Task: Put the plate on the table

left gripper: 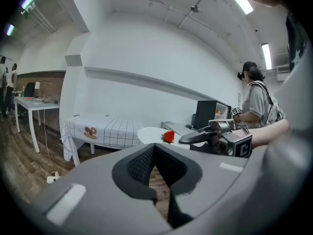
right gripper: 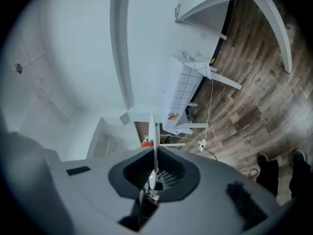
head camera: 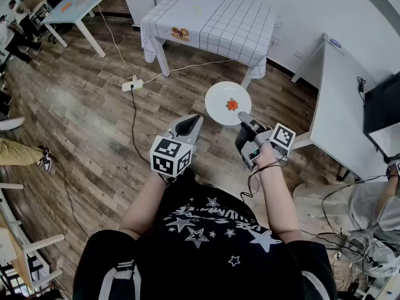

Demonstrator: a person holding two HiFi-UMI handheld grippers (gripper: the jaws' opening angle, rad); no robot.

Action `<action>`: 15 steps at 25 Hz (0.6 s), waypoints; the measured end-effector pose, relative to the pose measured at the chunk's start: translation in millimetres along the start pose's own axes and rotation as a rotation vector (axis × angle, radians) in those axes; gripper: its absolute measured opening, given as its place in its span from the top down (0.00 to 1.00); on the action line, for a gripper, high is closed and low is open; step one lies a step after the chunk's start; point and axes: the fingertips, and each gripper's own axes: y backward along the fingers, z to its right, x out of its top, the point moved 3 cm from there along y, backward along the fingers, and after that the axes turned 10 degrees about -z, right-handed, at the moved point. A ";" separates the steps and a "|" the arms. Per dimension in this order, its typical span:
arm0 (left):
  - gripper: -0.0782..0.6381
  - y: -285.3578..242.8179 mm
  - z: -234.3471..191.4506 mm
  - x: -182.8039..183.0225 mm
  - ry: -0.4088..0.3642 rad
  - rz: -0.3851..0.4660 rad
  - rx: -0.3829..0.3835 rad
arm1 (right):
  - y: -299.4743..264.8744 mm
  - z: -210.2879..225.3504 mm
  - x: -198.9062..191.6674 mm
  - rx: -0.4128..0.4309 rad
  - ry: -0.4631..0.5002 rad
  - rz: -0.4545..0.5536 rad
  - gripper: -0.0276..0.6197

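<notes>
A white plate (head camera: 220, 99) with a small red piece of food (head camera: 232, 104) on it hangs level over the wooden floor. My right gripper (head camera: 242, 119) is shut on its near rim. In the right gripper view the plate (right gripper: 153, 141) shows edge-on between the pads, with the red food (right gripper: 146, 143) just left of it. My left gripper (head camera: 187, 125) is shut and holds nothing, a little left of the plate. From the left gripper view, the plate (left gripper: 151, 133) and right gripper (left gripper: 203, 137) lie ahead to the right. A table with a checked cloth (head camera: 206, 14) stands farther ahead.
A long white desk (head camera: 340, 105) with a black monitor (head camera: 382, 108) runs along the right. A power strip (head camera: 132, 85) and its cables lie on the floor left of the plate. Another table (head camera: 81, 5) and people's legs are at the far left.
</notes>
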 end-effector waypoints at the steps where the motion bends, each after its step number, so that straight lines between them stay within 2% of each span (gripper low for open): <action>1: 0.88 -0.4 -1.4 2.0 -0.004 0.003 0.010 | -0.6 -0.2 1.0 -0.002 0.005 0.002 0.92; 7: 0.88 -5.2 -11.1 13.1 0.017 0.003 0.060 | -8.0 -1.8 6.8 -0.022 0.089 0.019 0.92; 15: 0.88 -4.7 -17.0 19.6 0.074 0.013 0.114 | -16.2 -11.1 1.2 -0.013 0.085 0.024 0.92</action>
